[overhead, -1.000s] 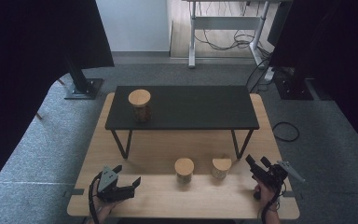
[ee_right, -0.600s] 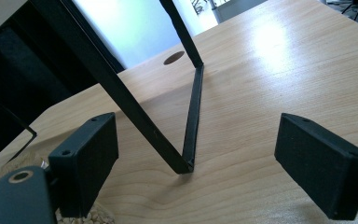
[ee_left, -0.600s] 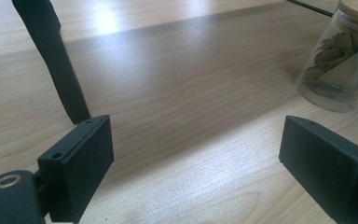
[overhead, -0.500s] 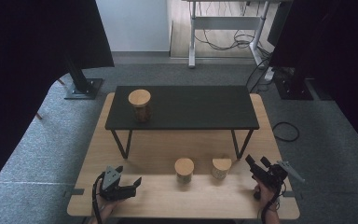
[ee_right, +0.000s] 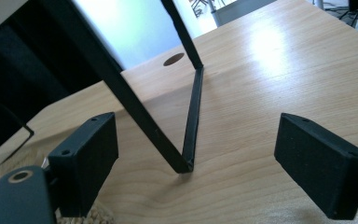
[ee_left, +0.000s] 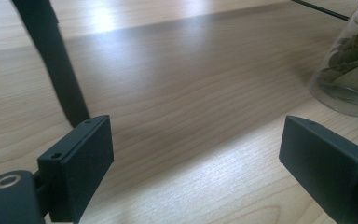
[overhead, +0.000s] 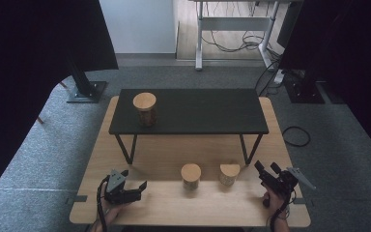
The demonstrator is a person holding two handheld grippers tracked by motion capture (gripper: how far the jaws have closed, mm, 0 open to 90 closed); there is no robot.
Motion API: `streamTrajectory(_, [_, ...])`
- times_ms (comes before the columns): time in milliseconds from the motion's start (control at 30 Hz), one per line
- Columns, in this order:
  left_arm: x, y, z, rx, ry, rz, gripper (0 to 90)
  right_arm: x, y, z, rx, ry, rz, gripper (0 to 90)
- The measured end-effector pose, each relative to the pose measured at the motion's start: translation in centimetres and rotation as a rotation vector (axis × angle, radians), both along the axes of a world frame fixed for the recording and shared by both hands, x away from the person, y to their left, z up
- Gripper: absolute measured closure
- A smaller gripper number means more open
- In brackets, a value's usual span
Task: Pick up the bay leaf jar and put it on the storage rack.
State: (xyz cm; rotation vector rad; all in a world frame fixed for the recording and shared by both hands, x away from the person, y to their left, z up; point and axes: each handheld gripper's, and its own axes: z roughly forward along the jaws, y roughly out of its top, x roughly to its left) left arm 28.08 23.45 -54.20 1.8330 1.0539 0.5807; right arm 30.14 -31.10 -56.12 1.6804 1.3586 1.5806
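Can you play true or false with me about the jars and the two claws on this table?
1. Three jars with wooden lids are in the scene. True: one jar on the black shelf, a middle jar and a right jar on the wooden table.
2. The left claw is squeezing a jar. False: its jaws stand open with nothing between them, only bare table.
3. The jar on the black shelf stands near the shelf's left end. True.
4. The right claw is lifting the right jar. False: it is open and holds nothing; the jar stands on the table beside it.
5. All jars lie tipped over. False: they stand upright.
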Motion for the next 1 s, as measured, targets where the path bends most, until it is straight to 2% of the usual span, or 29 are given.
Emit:
streamTrajectory(133, [0.0,0.1,-0.1,-0.006,0.008,-0.003,9.4,-0.2,0.2,0.1,-0.018,-0.005,0.017,14.7])
streamTrajectory(300, [0.4,0.6,-0.2,-0.021,0.02,0.011,9.5,-1.2,0.6,0.9,-0.016,-0.03,0.024,13.6])
streamTrajectory(467, [0.4,0.8,-0.4,-0.028,0.031,0.013,9.6,-2.3,1.3,2.1,-0.035,-0.075,0.077,12.8])
streamTrajectory(700, [0.5,0.8,-0.6,-0.031,0.048,0.012,9.5,-3.4,2.0,2.8,-0.055,-0.106,0.142,12.6])
streamTrajectory(1000, [0.5,0.9,-0.6,-0.034,0.051,0.022,9.6,-6.0,2.9,4.0,-0.048,-0.15,0.216,11.8])
